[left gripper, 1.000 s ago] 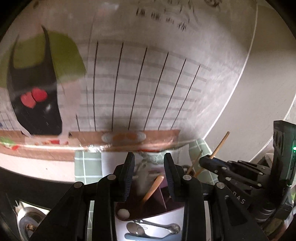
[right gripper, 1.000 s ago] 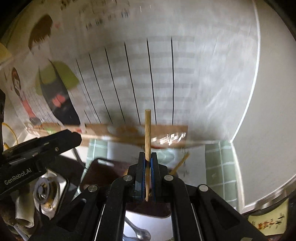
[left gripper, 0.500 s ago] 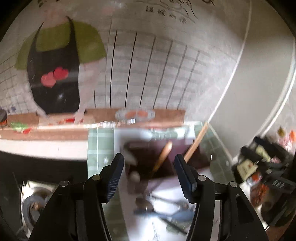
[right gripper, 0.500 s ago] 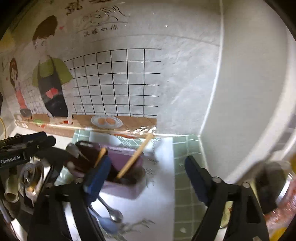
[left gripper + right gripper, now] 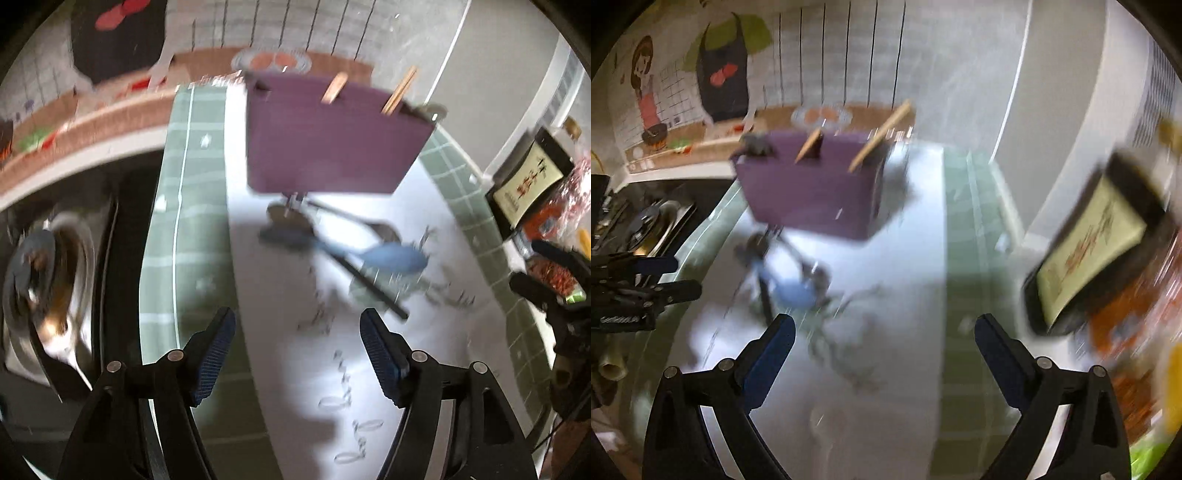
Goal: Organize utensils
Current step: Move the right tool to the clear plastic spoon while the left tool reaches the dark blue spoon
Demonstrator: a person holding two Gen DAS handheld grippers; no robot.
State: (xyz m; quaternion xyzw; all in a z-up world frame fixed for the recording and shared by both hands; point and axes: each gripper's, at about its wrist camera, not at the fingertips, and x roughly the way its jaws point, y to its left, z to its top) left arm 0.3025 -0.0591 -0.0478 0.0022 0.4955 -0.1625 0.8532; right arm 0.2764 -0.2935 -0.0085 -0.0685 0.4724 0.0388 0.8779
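Note:
A purple utensil box (image 5: 332, 140) stands on a white mat (image 5: 354, 350); it also shows in the right wrist view (image 5: 812, 192). Two wooden sticks (image 5: 399, 90) poke out of its top. In front of it lie a blue spoon (image 5: 391, 256), a black chopstick (image 5: 373, 286) and a metal spoon (image 5: 291, 218), blurred. My left gripper (image 5: 297, 332) is open and empty above the mat, short of the utensils. My right gripper (image 5: 884, 332) is open wide and empty; the blue spoon (image 5: 792, 291) lies left of it.
A sink with metal dishes (image 5: 48, 273) lies to the left. A framed black sign (image 5: 528, 181) and red packets stand at the right. A green tiled cloth (image 5: 192, 206) lies under the mat. An illustrated wall is close behind the box.
The right gripper let go of the wooden stick, which now stands in the purple box, and opened wide. Both grippers pulled back and tilted down toward the mat.

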